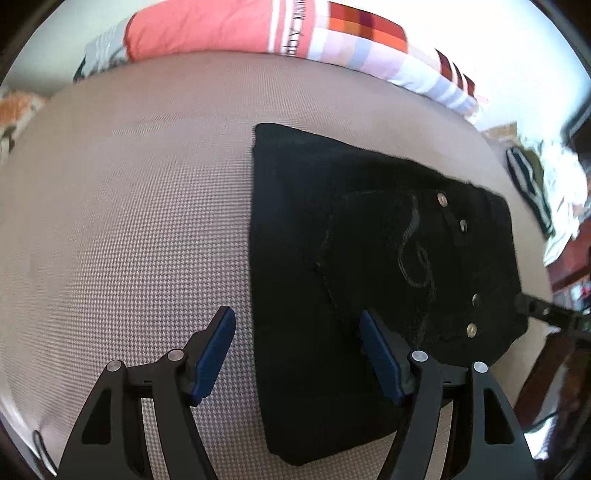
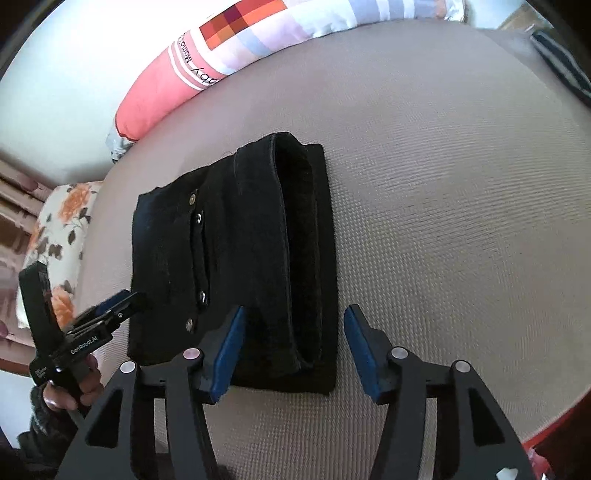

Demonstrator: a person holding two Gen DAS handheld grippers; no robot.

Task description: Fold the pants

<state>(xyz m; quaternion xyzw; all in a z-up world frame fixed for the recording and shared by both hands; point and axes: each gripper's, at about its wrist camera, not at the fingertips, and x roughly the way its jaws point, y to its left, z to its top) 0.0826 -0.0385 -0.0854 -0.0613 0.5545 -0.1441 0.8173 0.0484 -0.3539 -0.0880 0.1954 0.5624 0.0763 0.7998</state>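
Observation:
Black pants [image 1: 388,240] lie folded into a compact rectangle on the beige woven mattress [image 1: 129,221], back pocket stitching and metal rivets facing up. My left gripper [image 1: 299,350] hovers open over the bundle's near left edge, one blue pad above the cloth and the other above the mattress. In the right wrist view the pants [image 2: 229,258] show a rolled fold along their right side. My right gripper [image 2: 295,349] stands open astride that fold's near end, its pads not pressing it. The left gripper [image 2: 118,304], held by a hand [image 2: 74,391], sits at the pants' near left corner.
A pink and checked bolster [image 1: 221,29] runs along the mattress's far edge by the wall. A floral pillow [image 2: 62,236] lies at the left end. Striped clothing [image 1: 528,184] is piled off the right end. Bare mattress [image 2: 461,221] spreads to the right of the pants.

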